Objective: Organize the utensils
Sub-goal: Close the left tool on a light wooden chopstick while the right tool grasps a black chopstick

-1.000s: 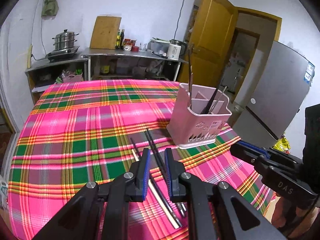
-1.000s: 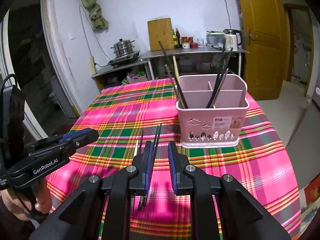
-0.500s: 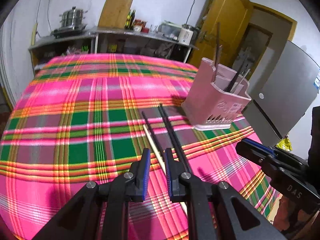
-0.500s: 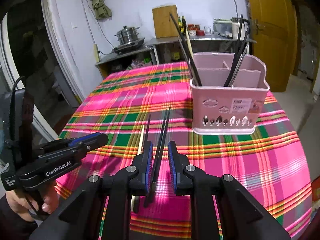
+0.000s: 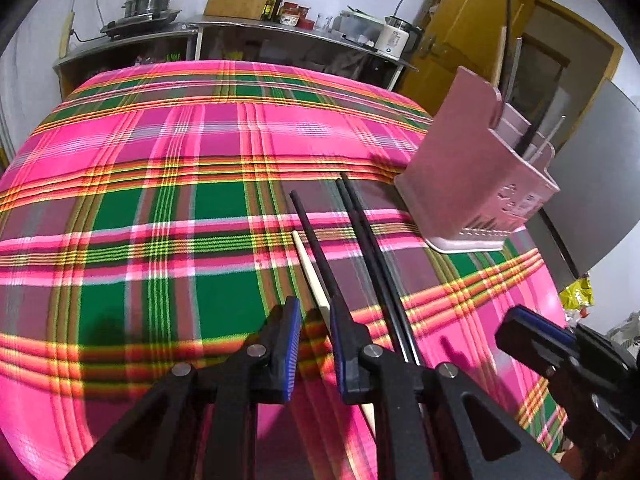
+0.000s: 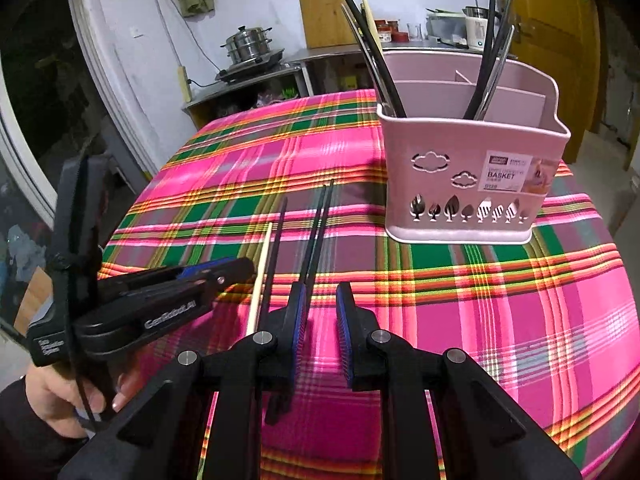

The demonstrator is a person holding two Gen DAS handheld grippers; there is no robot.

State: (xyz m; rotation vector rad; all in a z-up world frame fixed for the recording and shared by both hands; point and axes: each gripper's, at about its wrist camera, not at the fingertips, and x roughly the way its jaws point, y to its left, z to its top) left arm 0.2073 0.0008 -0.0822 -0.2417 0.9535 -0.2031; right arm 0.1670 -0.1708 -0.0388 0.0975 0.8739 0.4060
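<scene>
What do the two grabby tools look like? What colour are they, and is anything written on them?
Both are matte black plastic. The left tool and right tool each have two fingers with blue ribbed pads and silver round bolts. White "GenRobot.AI" lettering marks the left one's side, and a black cable runs along its handle.

Tablecloth [image 6: 480, 300]: woven plaid cloth with a slight sheen. Utensil basket [image 6: 460, 160]: smooth matt pink plastic bearing a paper label. Black chopsticks [image 5: 368, 240] glossy; pale chopstick [image 5: 310, 270] looks like matt wood.
</scene>
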